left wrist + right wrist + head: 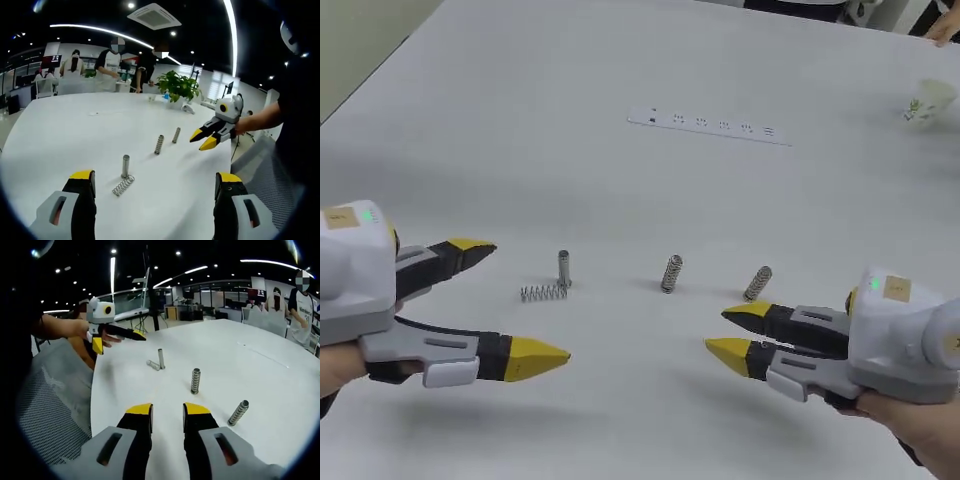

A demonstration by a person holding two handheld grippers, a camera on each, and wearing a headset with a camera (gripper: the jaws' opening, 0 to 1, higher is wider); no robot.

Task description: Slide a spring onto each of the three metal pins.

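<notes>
A bare upright metal pin (563,268) stands on the white table (620,190), and a loose spring (543,292) lies flat just left of its base. Two more pins carry springs: the middle one (671,273) stands upright, the right one (757,283) leans. My left gripper (515,300) hovers left of the bare pin, wide open with nothing in it. My right gripper (725,332) hovers just in front of the leaning spring, its jaws a small gap apart and bare. From the left gripper view (155,177), the bare pin (125,166) and loose spring (123,185) lie straight ahead. The leaning spring (238,412) sits right of my right gripper (167,412).
A white power strip (710,125) lies at the far middle of the table, and a paper cup (930,100) stands at the far right. Several people stand beyond the table's far end near a potted plant (179,86). A mesh chair (50,405) is beside the table edge.
</notes>
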